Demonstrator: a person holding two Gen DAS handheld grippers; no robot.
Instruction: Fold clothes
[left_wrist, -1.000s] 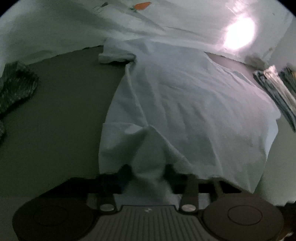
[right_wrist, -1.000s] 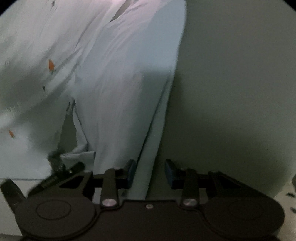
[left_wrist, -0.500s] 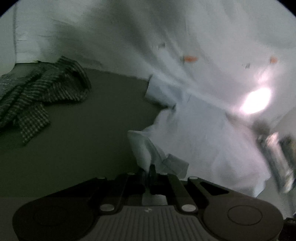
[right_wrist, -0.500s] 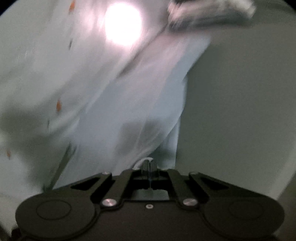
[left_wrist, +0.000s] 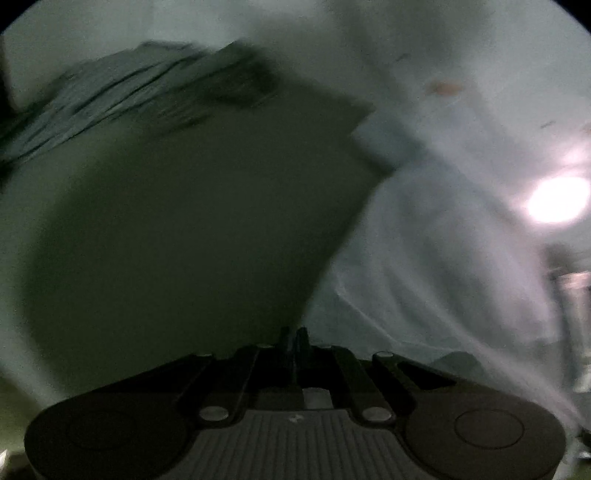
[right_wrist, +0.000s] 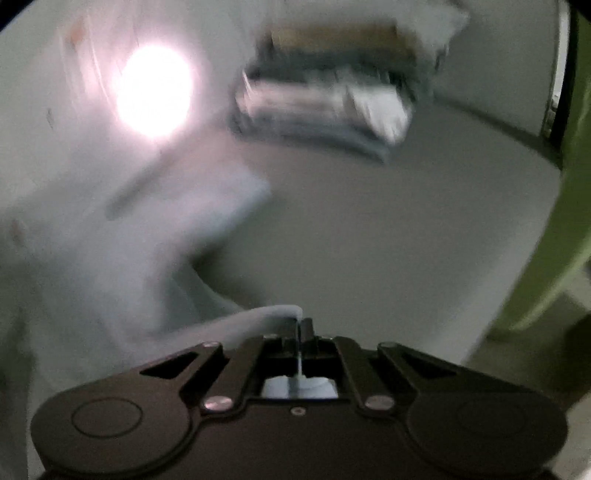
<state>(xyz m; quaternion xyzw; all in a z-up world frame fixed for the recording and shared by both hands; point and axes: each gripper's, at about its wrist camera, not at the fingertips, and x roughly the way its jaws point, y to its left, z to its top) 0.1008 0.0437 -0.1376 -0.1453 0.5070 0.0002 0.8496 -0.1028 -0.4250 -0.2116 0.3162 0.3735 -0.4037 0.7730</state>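
A pale white shirt stretches from the right of the left wrist view across the dark table; the view is blurred by motion. My left gripper is shut, with the shirt's edge running up to its tips. In the right wrist view the same white shirt hangs at the left, and a fold of it runs into my right gripper, which is shut on it; a strip of cloth shows between the jaws. Both views look over the table from low down.
A dark checked garment lies bunched at the table's far left. A stack of folded clothes sits at the far side in the right wrist view. A bright light spot glares on a white sheet. A green surface edges the right.
Both grippers went from open around the shirt's edge to shut on it. They have since lifted and swung, so the shirt is pulled up and both views blur.
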